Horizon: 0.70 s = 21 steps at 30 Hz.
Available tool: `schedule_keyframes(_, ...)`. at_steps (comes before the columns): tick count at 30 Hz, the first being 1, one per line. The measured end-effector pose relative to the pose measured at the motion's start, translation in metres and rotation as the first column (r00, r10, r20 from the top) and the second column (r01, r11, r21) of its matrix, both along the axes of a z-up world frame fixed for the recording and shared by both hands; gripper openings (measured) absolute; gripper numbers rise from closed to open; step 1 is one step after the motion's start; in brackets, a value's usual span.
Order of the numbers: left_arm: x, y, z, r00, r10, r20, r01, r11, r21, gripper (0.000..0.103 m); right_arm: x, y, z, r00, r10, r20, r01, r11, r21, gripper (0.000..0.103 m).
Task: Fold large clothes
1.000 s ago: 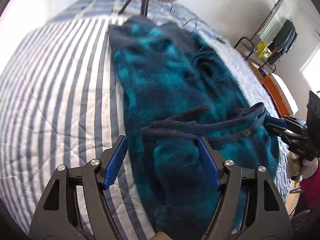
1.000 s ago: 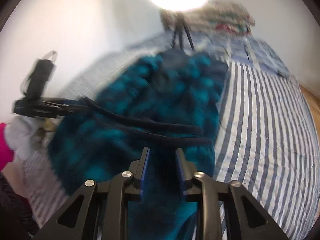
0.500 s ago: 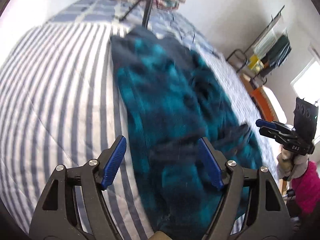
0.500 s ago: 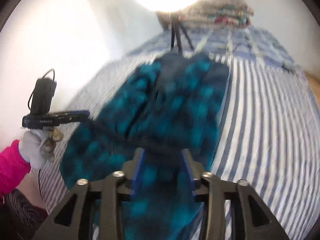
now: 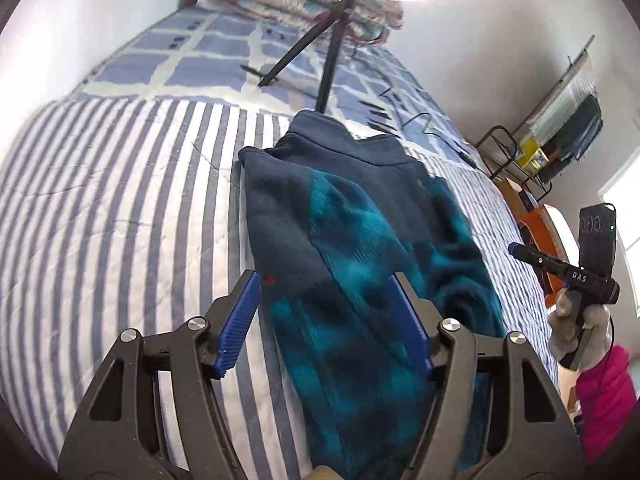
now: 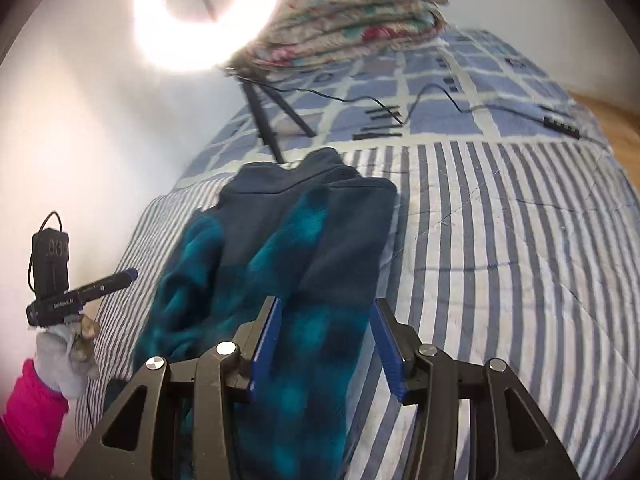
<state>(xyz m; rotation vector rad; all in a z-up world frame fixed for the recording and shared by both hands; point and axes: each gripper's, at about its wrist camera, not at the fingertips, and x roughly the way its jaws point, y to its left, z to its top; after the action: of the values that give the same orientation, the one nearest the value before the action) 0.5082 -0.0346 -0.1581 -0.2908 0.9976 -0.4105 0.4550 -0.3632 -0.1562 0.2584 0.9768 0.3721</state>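
On the striped bedspread the fleece lies lengthwise, collar far; both tongs gape empty.

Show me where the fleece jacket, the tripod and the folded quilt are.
fleece jacket (image 5: 352, 248), left wrist view, teal front panel.
tripod (image 6: 262, 116), right wrist view, black leg.
folded quilt (image 6: 352, 20), right wrist view, floral top layer.

**Both claws open, nothing gripped**

Left claw: jaws apart, blue pads bare, pointing steeply downward. Its jaws have just been closing slightly; nothing is pinched between them. Right claw: jaws parted, narrower than the left, also angled down, having just been opening, with nothing clamped. Each is carried in a grey-gloved hand with a pink sleeve behind it.
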Motion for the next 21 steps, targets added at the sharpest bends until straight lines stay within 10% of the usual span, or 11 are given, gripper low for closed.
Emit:
schedule_keyframes(15,0.053,-0.035,-0.061,0.997,-0.039,-0.069,0.046,0.994,0.1,0.067,0.082,-0.004,-0.058,0.994,-0.084,-0.064,0.084,0.996,0.0,0.054)
schedule_keyframes(21,0.066,0.009,-0.055,0.997,0.053,-0.064,-0.06,0.991,-0.122,0.068,0.09,-0.006,-0.063,0.994,-0.095,-0.059,0.098,0.994,0.049,0.056)
